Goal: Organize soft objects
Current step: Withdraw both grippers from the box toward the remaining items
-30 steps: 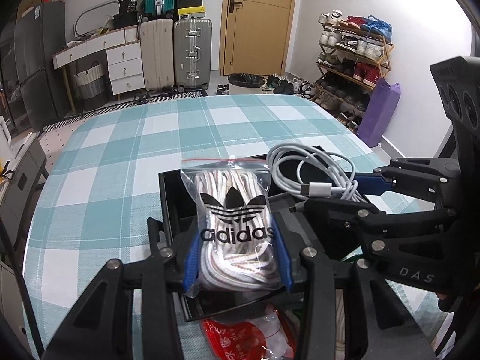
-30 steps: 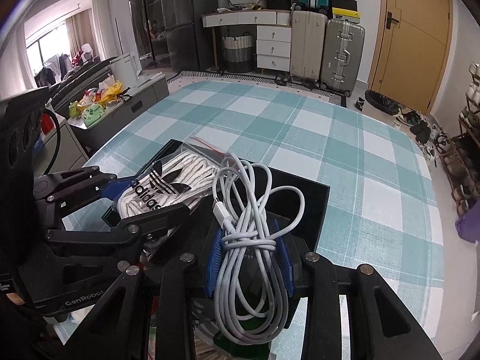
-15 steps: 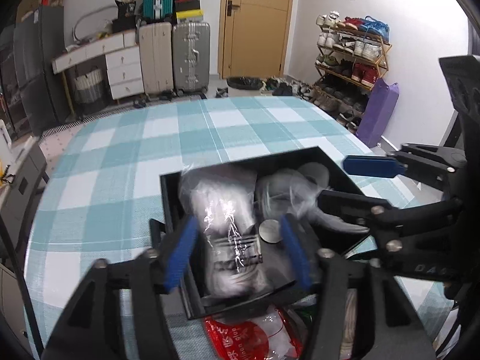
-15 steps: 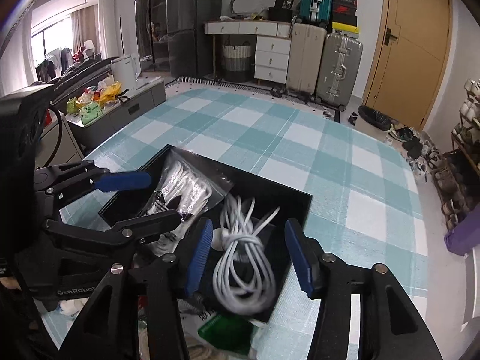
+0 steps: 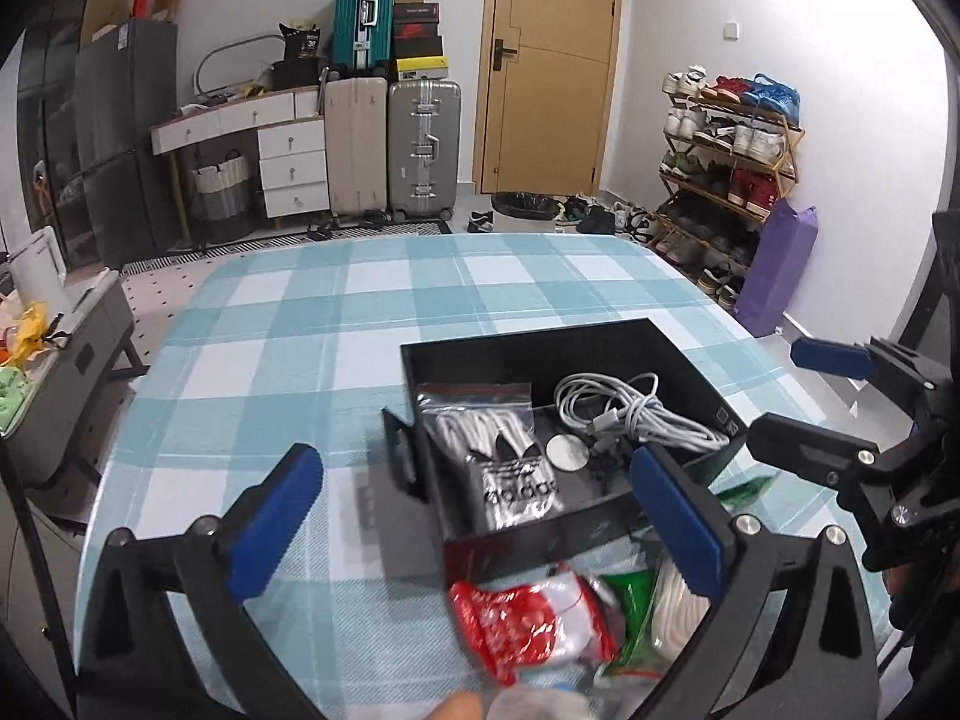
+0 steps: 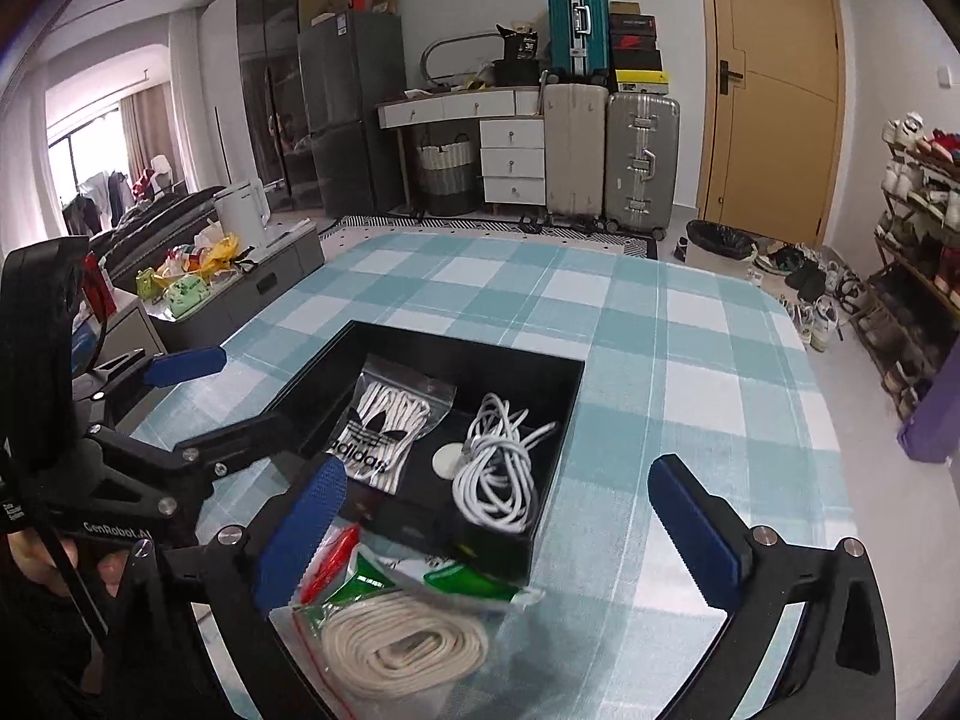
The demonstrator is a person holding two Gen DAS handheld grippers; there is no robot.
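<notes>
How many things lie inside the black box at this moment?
3. The adidas bag of laces lies on the left, the white cable bundle on the right, and a small round disc between them. Something smaller may be hidden under the bundle.

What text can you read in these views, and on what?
"adidas": bag of white laces in the black box.
"CenRobot.AI": left gripper body.
"38": black bag on the desk.
Red packet, shoeboxes: print too blurred to read.
</notes>
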